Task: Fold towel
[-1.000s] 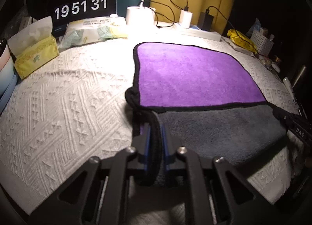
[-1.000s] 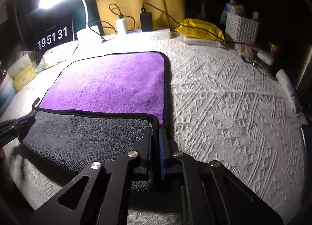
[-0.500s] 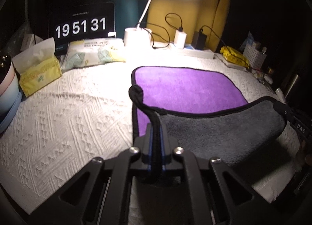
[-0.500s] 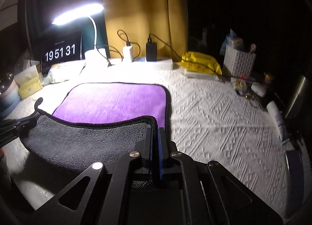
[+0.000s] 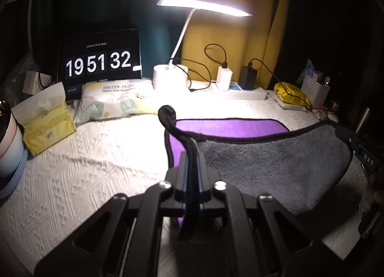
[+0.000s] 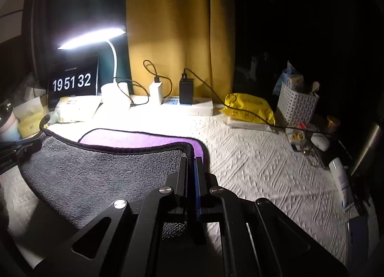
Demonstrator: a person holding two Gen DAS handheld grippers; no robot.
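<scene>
two black grippers lift the near edge of a towel (image 5: 276, 157), grey side up, above a white textured cloth (image 5: 84, 169). the left gripper (image 5: 190, 164) is pinched tight on its black-trimmed corner; the right gripper (image 6: 193, 169) seems clamped on the opposite corner. the purple face still lies flat toward 12 o'clock. a lit desk lamp (image 5: 204, 8) and a clock screen (image 5: 98, 61) stand behind.

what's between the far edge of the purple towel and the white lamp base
Only bare white textured bedspread, brightly lit, lies between the towel and the lamp base. The left wrist view shows it best; the tissue pack sits off to the left.
</scene>
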